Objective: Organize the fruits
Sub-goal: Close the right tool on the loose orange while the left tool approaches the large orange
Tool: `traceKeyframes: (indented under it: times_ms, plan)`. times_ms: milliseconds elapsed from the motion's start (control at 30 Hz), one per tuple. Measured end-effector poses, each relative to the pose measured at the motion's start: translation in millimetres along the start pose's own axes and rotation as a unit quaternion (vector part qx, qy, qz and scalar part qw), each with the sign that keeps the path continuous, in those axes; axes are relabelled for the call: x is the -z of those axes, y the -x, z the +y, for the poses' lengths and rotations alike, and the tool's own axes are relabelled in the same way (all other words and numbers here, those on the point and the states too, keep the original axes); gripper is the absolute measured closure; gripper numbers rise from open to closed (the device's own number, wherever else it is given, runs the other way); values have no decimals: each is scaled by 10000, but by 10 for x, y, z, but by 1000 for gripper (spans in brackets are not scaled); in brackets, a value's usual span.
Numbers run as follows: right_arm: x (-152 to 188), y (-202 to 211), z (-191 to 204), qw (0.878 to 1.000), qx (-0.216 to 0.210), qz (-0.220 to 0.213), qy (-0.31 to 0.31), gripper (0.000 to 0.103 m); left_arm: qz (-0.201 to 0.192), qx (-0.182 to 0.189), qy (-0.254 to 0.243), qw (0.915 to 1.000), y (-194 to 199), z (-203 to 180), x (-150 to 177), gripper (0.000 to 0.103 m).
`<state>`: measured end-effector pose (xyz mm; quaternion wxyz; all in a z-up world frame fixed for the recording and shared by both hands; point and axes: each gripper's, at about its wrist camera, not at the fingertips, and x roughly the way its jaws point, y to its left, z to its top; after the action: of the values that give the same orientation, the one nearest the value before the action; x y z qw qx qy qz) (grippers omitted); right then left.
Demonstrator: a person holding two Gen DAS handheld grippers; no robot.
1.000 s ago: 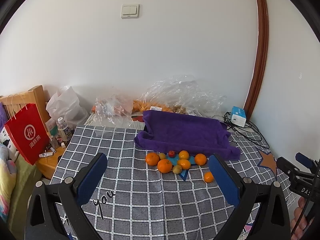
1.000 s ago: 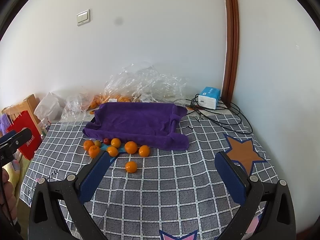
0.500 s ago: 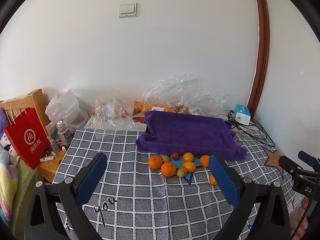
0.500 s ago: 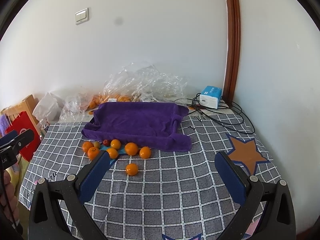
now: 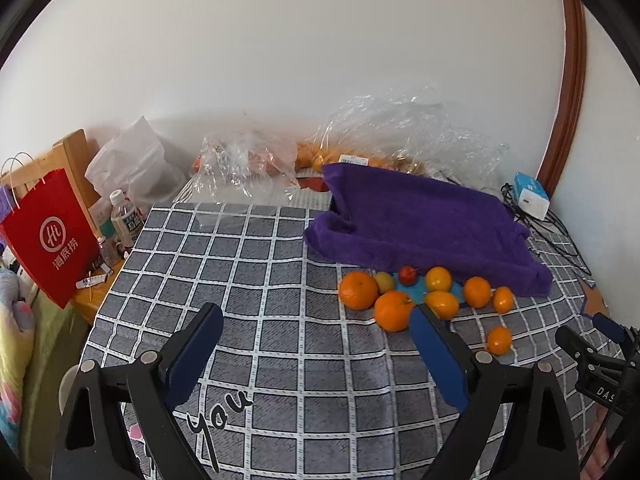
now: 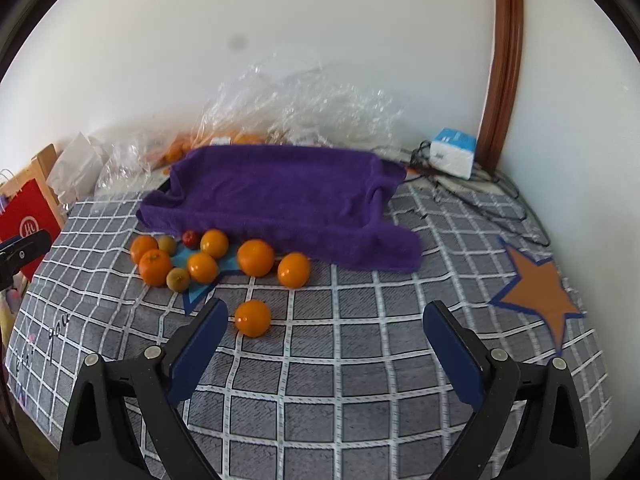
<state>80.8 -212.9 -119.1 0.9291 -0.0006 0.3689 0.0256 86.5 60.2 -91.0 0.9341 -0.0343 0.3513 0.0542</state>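
Both my left gripper (image 5: 316, 350) and right gripper (image 6: 326, 338) have jaws closing on nothing. The oranges (image 6: 256, 258) sit loose beside the purple towel (image 6: 280, 196); one stray orange (image 6: 253, 318) lies near my right jaws, and I could knock it rolling across the checked cloth (image 6: 340, 380) covering the desk, by a white wall (image 6: 320, 40).

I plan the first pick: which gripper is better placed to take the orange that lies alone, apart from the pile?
Probably the right gripper: the lone orange lies just beside its left fingertip, nothing between. From the left gripper it sits further right, beyond its right finger. Both jaws are closing slightly, empty.
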Motion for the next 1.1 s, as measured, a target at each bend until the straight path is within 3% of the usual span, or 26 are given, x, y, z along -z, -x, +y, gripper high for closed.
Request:
traceKeyframes:
  times_ms: [133, 367, 533, 700, 1100]
  plan:
    - [60, -366, 83, 9991, -198, 357, -94, 19, 303, -47, 92, 9995, -283, 176, 43, 9]
    - [137, -645, 353, 9981, -394, 410, 252, 31, 570, 131, 293, 9979, -621, 338, 116, 13]
    - [159, -842, 473, 9961, -317, 712, 424, 58, 641, 342, 119, 9973, -816, 204, 100, 13]
    - [203, -842, 429, 9962, -337, 669, 448, 71, 852, 456, -52, 9953, -1060, 53, 102, 13]
    - [149, -851, 124, 9978, -192, 603, 215, 71, 982, 443, -338, 9936, -1322, -95, 180, 13]
